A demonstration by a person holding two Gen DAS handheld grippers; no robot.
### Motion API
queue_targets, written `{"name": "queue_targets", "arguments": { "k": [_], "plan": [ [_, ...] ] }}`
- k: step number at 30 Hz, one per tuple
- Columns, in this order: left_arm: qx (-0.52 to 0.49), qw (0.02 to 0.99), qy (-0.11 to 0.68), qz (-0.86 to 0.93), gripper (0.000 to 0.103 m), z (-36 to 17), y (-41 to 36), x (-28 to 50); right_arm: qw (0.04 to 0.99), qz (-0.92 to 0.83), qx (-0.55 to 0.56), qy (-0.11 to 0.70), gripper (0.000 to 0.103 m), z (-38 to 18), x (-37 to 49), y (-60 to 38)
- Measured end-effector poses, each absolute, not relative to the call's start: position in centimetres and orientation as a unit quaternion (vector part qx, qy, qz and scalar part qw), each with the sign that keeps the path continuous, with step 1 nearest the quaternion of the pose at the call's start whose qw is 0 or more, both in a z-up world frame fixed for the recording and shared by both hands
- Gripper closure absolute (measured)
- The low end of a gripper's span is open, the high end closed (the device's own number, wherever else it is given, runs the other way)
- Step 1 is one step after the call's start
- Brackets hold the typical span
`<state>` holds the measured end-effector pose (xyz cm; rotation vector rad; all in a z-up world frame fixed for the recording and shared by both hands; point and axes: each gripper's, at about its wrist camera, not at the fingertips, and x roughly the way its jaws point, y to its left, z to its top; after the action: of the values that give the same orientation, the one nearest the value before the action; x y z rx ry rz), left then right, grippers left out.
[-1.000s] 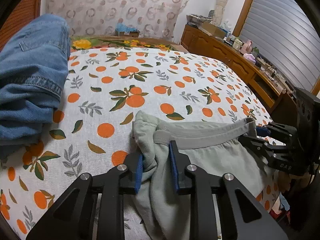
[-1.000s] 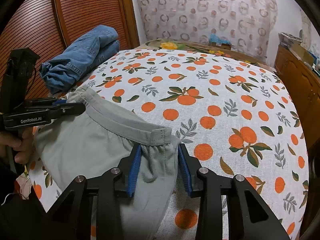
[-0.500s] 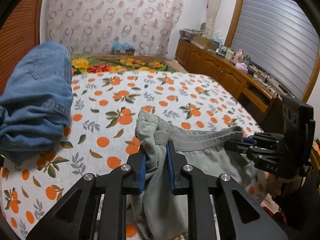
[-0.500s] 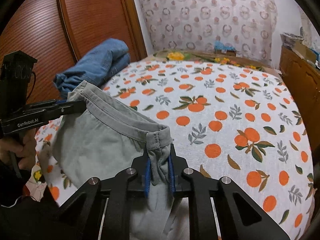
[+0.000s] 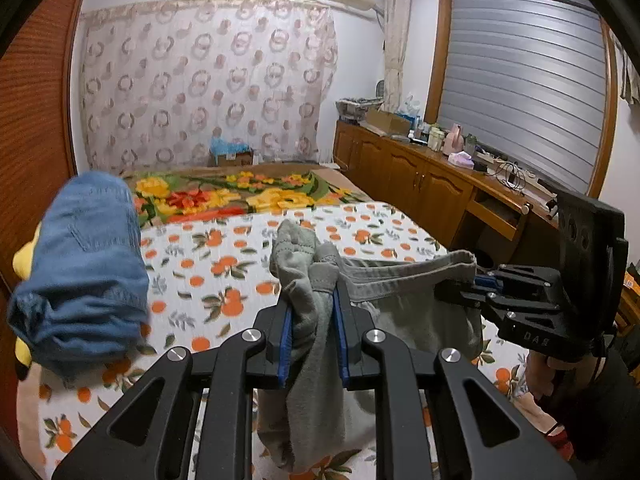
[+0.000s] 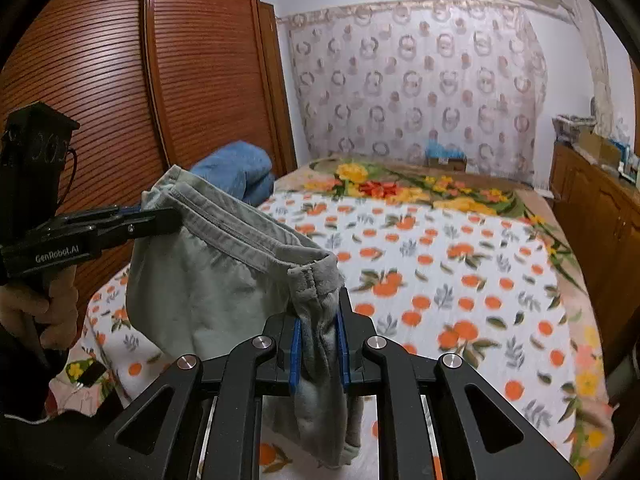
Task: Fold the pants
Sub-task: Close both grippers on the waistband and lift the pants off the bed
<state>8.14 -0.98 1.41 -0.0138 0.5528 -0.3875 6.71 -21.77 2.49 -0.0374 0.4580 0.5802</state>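
The grey-green pants [image 6: 208,280] hang by the waistband at centre frame in both views, above the orange-print bed [image 6: 460,280]. The left tool [image 5: 311,332] is clenched on one bunched waistband corner. The right tool [image 6: 319,344], its jaws having just closed, grips the other. Folded blue jeans [image 5: 84,276] sit on the bed at left, beside the slatted wardrobe [image 6: 120,80]. A cluttered wooden cabinet [image 5: 420,184] runs along the right.

The grey pants [image 5: 312,380] run off the bottom edge, legs unseen. The jeans [image 5: 84,276] and the orange-print bedsheet [image 6: 460,264] are motion-blurred.
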Motion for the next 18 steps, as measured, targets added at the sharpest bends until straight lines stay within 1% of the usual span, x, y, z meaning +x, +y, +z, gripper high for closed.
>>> {"name": "queue_targets", "arguments": {
  "k": [9, 18],
  "plan": [
    [-0.003, 0.949, 0.258, -0.180, 0.084, 3.1, -0.1, 9.8, 0.938, 0.288, -0.035, 0.191, 0.089, 5.0, 7.3, -20.8],
    [-0.012, 0.955, 0.256, -0.150, 0.084, 3.6, 2.1, 11.8, 0.933, 0.306, -0.058, 0.182, 0.088, 5.9, 10.8, -19.0]
  ]
}}
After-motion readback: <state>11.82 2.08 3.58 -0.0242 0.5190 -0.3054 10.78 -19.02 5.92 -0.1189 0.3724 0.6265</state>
